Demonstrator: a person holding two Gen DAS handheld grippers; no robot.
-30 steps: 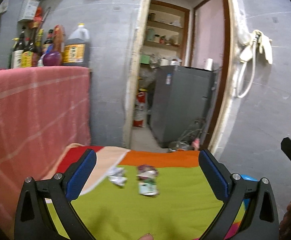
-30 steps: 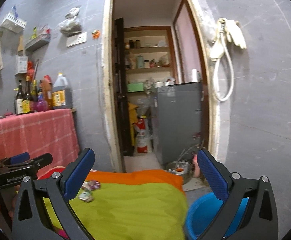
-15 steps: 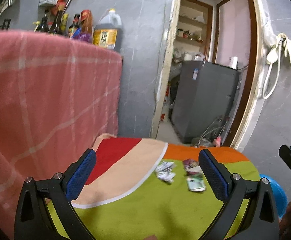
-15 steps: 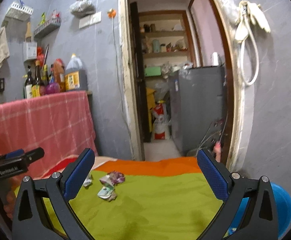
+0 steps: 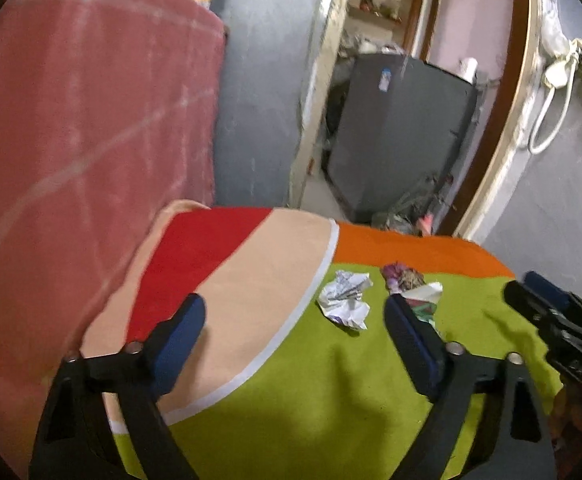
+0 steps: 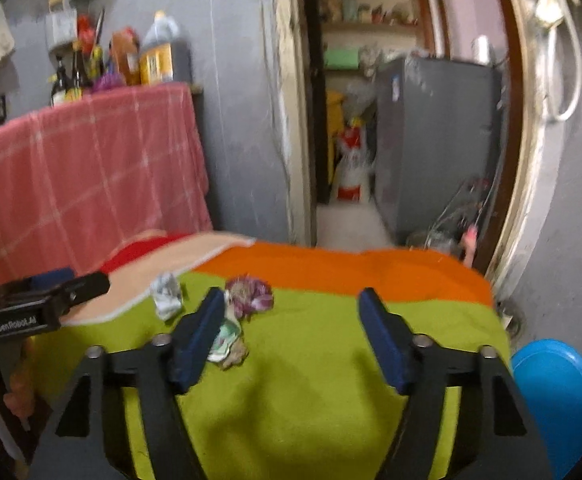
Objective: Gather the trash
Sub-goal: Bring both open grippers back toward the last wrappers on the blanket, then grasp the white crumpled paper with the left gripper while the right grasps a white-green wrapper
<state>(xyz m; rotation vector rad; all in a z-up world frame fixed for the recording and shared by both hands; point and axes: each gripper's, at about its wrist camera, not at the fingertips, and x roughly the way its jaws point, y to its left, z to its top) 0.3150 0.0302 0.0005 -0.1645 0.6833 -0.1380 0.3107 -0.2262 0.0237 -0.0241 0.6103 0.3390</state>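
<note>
The white crumpled paper (image 5: 345,298) lies on the green cloth (image 5: 331,392), just beside the purple wrapper (image 5: 405,280). Both the left gripper (image 5: 295,330) and the right gripper (image 6: 293,330) have just been closing, yet their jaws are spread and empty. Better to centre one scrap between the pads before squeezing.

- left gripper (image 5: 295,316) over the cloth (image 5: 331,400), jaws apart and just been closing, nothing between the pads
- white wad (image 5: 345,296) on the green part, ahead of the gap
- purple wrapper (image 5: 405,278) just right of it, touching a green scrap (image 5: 425,302) behind the right finger
- right gripper (image 5: 559,328) at right edge
</note>
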